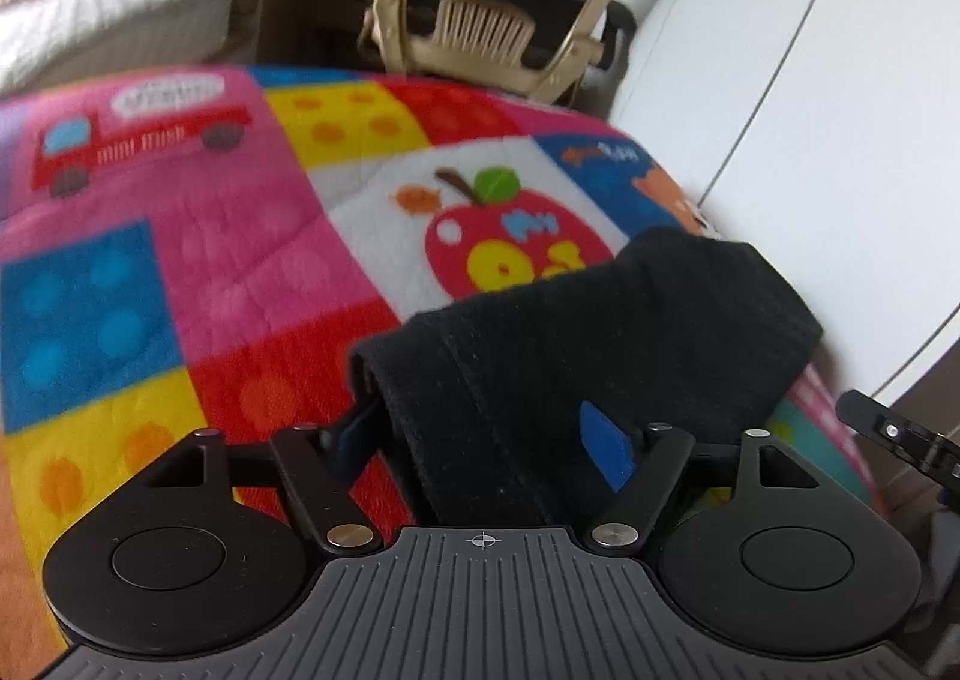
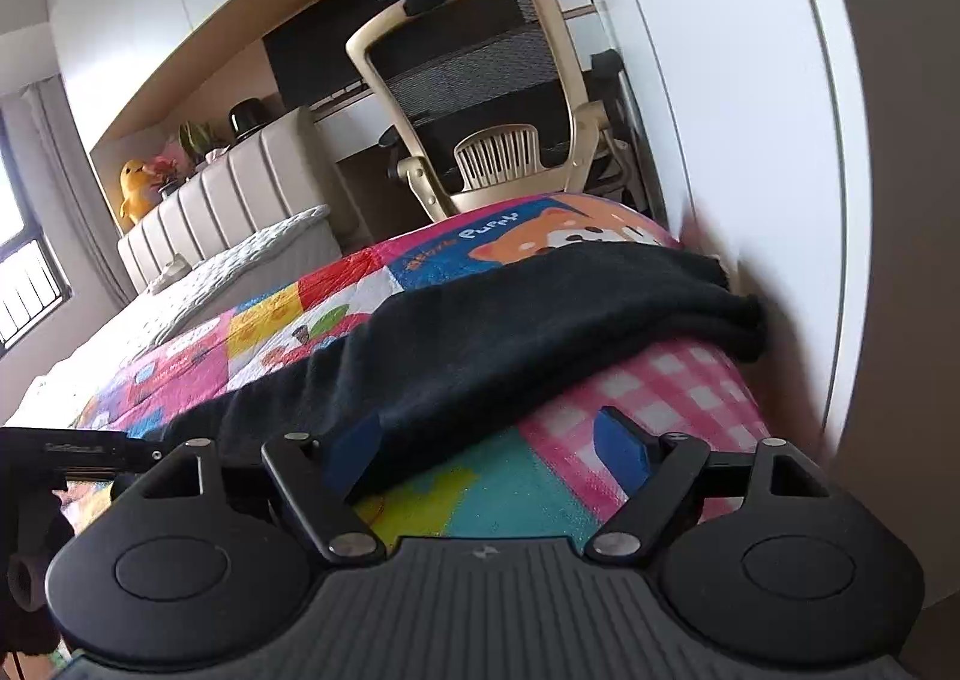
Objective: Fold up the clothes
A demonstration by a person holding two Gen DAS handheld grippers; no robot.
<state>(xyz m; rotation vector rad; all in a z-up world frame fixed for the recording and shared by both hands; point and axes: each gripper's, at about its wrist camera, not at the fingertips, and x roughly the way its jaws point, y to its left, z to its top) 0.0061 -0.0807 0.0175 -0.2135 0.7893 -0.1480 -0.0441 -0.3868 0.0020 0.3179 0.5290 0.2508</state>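
On the bed, over a bright patchwork cartoon blanket [image 1: 228, 272], lies the black garment [image 1: 570, 344] I am working with — a folded dark fleece piece stretching toward the white wardrobe door [image 1: 780, 50] at the bed's far side. My left gripper [image 1: 486, 440] has its blue-padded fingers [image 1: 606, 446] spread wide, and the near end of the garment sits between them, covering most of the left pad; I cannot tell if either pad actually touches the cloth. My right gripper [image 2: 489, 449] is spread as well: its left pad is tucked under the garment's [image 2: 540, 332] near edge, while the right pad stands apart over the pink checked patch of the blanket [image 2: 660, 386]. The tip of the other tool shows at the edge of each view. Beyond the foot of the bed stands a beige mesh office chair [image 2: 480, 98], and a ribbed headboard [image 2: 240, 194] with a yellow plush toy [image 2: 135, 188] behind it sits to the left.
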